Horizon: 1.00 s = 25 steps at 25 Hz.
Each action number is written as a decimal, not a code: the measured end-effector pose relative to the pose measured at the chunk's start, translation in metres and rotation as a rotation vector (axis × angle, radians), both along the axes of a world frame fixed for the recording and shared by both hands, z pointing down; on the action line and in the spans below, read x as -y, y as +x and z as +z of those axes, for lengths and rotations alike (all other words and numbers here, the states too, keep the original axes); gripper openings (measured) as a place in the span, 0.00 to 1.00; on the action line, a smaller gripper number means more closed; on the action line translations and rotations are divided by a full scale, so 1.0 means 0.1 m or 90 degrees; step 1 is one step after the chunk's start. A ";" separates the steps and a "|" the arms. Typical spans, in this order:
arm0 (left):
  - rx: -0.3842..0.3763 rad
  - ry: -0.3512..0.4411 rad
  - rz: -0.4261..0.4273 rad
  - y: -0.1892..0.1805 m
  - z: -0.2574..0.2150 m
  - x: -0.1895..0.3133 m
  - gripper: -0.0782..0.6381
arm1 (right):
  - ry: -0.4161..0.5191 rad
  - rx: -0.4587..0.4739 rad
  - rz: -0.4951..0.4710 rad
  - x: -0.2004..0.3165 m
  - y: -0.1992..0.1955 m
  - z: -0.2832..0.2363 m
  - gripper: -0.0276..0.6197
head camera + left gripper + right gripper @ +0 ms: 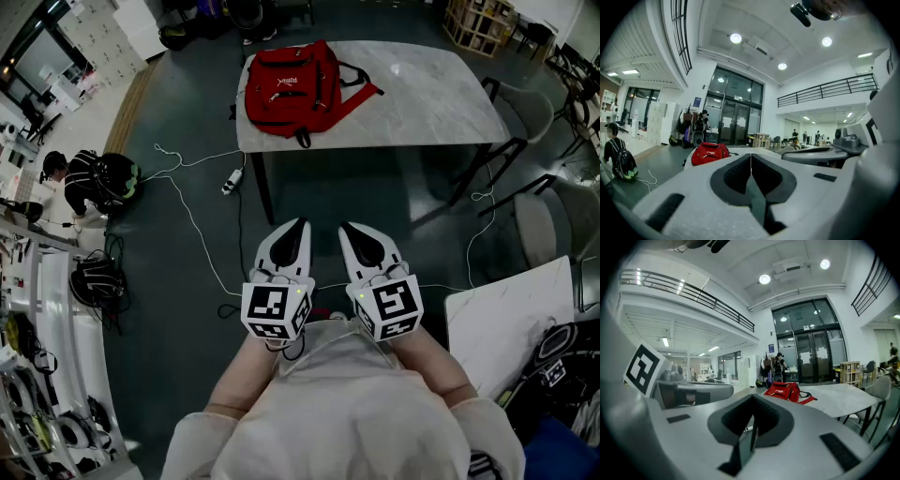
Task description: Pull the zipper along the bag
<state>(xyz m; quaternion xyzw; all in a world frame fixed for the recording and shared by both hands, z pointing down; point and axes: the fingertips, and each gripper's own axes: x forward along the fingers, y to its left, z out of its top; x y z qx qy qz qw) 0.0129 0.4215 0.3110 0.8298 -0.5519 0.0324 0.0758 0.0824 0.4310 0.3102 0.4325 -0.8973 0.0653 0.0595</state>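
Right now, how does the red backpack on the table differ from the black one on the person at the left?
The red backpack lies flat on the marble table; the black backpack rides on the back of a crouching person, down at floor level. The red backpack has straps spread loose; the black backpack is strapped on. Both are backpacks.

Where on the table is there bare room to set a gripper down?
The marble table is bare from the red backpack and its straps to its right end in the head view. Its left end is crowded: the backpack covers it nearly edge to edge.
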 end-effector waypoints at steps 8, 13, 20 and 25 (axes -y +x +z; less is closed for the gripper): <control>-0.022 0.004 0.004 0.12 0.04 0.06 0.14 | 0.008 0.011 0.016 0.11 0.12 0.02 0.08; -0.026 0.003 0.000 0.21 0.06 0.08 0.14 | -0.007 0.018 0.020 0.14 0.21 0.07 0.08; -0.043 -0.028 -0.009 0.23 0.26 0.11 0.14 | -0.042 0.027 0.019 0.18 0.29 0.24 0.09; -0.056 -0.028 -0.026 0.09 0.23 0.28 0.14 | -0.060 0.020 0.015 0.33 0.22 0.31 0.09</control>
